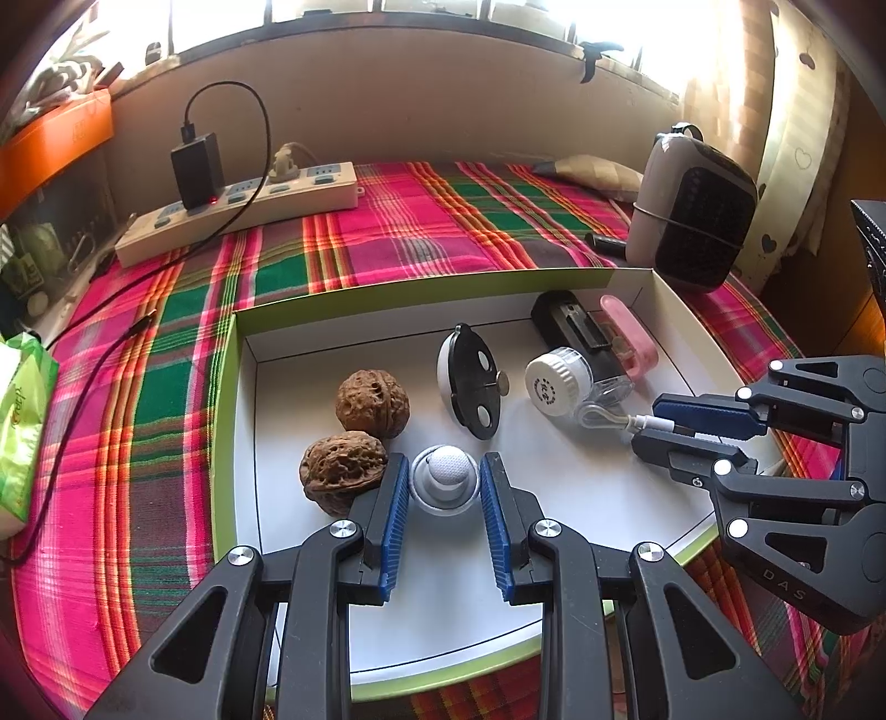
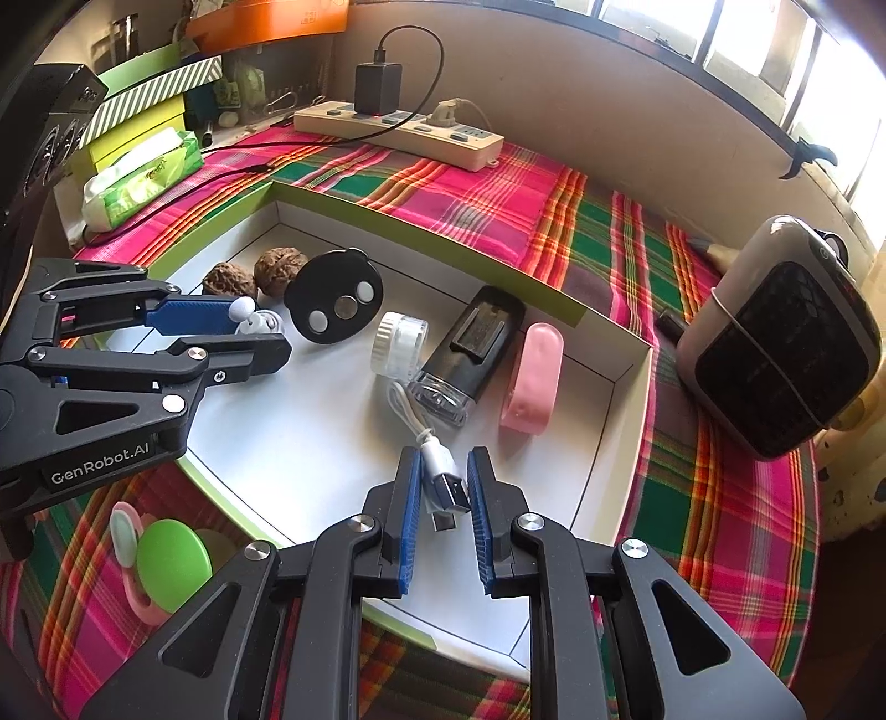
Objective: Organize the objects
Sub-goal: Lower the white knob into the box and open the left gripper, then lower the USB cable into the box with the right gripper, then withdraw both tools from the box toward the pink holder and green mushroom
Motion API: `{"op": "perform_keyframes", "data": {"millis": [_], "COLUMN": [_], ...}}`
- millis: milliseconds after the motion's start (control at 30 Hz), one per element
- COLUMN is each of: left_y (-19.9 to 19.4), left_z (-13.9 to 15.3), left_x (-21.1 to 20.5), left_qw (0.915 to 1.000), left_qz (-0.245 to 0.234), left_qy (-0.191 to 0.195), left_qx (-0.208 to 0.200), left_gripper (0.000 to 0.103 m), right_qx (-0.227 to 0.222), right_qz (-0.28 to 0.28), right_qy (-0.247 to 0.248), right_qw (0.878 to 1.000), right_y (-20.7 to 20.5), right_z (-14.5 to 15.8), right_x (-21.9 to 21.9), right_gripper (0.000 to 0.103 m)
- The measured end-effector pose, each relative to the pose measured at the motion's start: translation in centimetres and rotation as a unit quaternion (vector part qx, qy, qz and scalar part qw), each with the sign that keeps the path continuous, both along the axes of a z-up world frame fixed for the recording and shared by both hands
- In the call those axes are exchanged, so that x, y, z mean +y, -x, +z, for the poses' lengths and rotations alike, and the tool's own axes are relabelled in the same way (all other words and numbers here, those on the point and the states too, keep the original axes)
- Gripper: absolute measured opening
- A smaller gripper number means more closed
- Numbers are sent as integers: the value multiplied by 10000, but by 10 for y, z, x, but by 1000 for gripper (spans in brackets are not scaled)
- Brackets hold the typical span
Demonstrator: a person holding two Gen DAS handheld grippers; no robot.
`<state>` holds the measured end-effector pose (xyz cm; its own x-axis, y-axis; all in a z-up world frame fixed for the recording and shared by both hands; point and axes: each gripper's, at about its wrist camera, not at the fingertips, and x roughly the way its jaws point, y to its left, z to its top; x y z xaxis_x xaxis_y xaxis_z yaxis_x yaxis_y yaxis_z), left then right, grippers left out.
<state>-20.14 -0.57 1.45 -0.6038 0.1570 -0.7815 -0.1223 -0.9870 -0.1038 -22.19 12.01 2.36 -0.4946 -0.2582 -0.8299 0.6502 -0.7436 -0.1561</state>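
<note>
So you had the left gripper (image 1: pixel 444 482) clamped on the small white earbud-like piece (image 1: pixel 447 477) inside the white tray (image 1: pixel 559 482), just beside two walnuts (image 1: pixel 354 437); your right gripper (image 2: pixel 443 487) was pinched tight on the white USB cable (image 2: pixel 440 471), low over the tray's floor near the black case (image 2: pixel 470 343)

Strong daylight pours in thru the windows (image 1: pixel 637 27) at top of both views, blown out to pure white w/ glare bleeding onto the curtain (image 1: pixel 775 111) at right. White box floor (image 1: pixel 554 482) is bright and evenly lit, w/ soft short shadows under the walnuts (image 1: pixel 354 437); the plaid cloth (image 2: pixel 498 183) reads saturated. Heavy fisheye bend curves box edges and sill, corners go black, but focus stays sharp, no motion blur.
</note>
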Motion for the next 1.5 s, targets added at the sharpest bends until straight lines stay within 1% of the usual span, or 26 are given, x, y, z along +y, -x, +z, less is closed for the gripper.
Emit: {"op": "perform_keyframes", "data": {"millis": [667, 767, 833, 900, 1033, 1067, 1133, 1167, 1333, 1500], "left_y": [0, -1, 0, 0, 0, -1, -1, -1, -1, -10], "left_z": [0, 1, 1, 1, 2, 2, 3, 3, 6, 12], "left_x": [1, 1, 0, 0, 0, 0, -1, -1, -7, -7], "left_qw": [10000, 10000, 10000, 10000, 10000, 10000, 10000, 10000, 10000, 9999], "left_qz": [2, 7, 10, 0, -6, -2, 1, 1, 45, 84], "left_qy": [9, 5, -5, -13, -12, -9, 2, 4, -1, -16], "left_qx": [7, 5, 1, -11, -15, -13, 3, 8, 51, 125], "left_gripper": [25, 27, 31, 33, 34, 34, 35, 35, 37, 38], "right_qx": [-63, -62, -57, -57, -42, -38, -39, -31, -26, 34], "right_qz": [9, 4, 7, 6, 12, 6, -10, -34, -48, -82], "right_qy": [97, 96, 90, 77, 78, 85, 99, 111, 153, 252], "right_qw": [9999, 9999, 9999, 10000, 10000, 10000, 9999, 9999, 9999, 9996], "right_y": [1, 1, 1, 0, 0, -1, -1, 0, -2, -7], "right_z": [0, 0, 0, 0, 1, 2, 2, 3, 5, 12], "right_x": [2, 1, 2, 2, 2, 2, 3, 4, 5, 9], "right_gripper": [18, 19, 19, 19, 19, 20, 27, 28, 29, 29]}}
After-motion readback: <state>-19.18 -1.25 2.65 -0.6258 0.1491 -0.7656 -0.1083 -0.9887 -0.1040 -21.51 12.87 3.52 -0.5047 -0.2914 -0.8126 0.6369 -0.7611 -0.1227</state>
